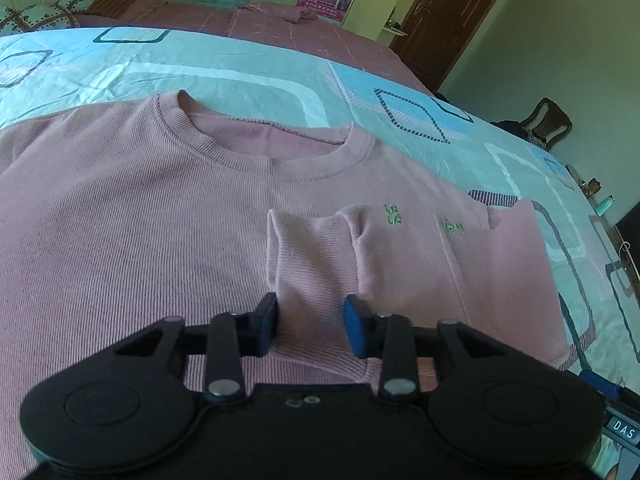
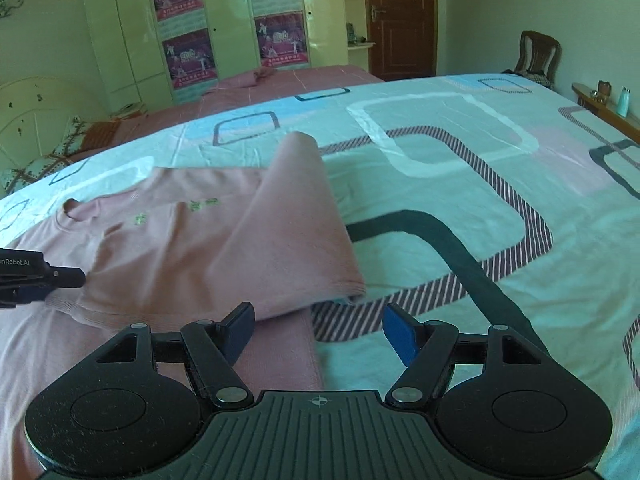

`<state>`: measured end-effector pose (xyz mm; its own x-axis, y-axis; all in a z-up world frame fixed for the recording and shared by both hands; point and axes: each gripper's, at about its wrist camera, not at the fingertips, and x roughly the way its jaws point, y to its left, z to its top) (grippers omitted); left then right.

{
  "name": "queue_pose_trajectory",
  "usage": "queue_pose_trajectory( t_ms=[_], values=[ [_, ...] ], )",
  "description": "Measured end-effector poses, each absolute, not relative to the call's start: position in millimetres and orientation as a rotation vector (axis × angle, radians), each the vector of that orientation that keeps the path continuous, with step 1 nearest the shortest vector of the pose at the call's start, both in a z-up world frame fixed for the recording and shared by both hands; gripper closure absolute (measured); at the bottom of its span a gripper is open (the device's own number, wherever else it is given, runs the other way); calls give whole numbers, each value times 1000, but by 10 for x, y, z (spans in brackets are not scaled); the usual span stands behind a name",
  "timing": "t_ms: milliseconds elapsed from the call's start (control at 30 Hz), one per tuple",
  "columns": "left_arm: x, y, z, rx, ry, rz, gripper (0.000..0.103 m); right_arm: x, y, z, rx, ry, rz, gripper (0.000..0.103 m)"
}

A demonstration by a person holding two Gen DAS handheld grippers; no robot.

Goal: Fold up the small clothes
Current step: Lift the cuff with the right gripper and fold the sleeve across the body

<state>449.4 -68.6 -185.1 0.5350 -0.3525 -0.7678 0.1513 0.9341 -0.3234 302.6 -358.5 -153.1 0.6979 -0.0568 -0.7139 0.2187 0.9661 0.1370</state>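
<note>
A pink ribbed sweater (image 1: pixel 132 216) lies front up on the bed, neck away from me. Its right sleeve is folded across the chest, cuff (image 1: pixel 308 240) towards the middle, beside small green embroidery (image 1: pixel 394 216). My left gripper (image 1: pixel 312 326) is open, with the folded sleeve lying between its blue pads, not clamped. In the right wrist view the folded sleeve and side (image 2: pixel 280 240) lie over the body. My right gripper (image 2: pixel 320 332) is open and empty, just in front of the fold's edge. The left gripper (image 2: pixel 40 276) shows at that view's left edge.
The bed has a light blue sheet (image 2: pixel 440 140) with rounded square patterns. A second bed with a pink cover (image 2: pixel 304 76) stands behind. A wardrobe with posters, a brown door (image 2: pixel 400 16), a chair (image 2: pixel 536 56) and a shelf with a bottle (image 2: pixel 622 102) line the walls.
</note>
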Motion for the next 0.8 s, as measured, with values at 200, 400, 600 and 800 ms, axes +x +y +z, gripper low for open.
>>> queue_pose_trajectory(
  t_ms=[200, 400, 600, 800],
  values=[
    [4479, -655, -1586, -284, 864, -336, 96, 3047, -3608, -1595, 214, 793, -152, 33],
    [4478, -439, -1035, -322, 714, -350, 97, 3146, -3571, -1656, 212, 804, -136, 33],
    [4366, -60, -877, -319, 649, -273, 100, 3343, -3493, -1688, 215, 792, -122, 35],
    [4307, 263, -1307, -290, 743, -142, 100, 3571, -3473, -1751, 255, 824, -102, 81]
  ],
)
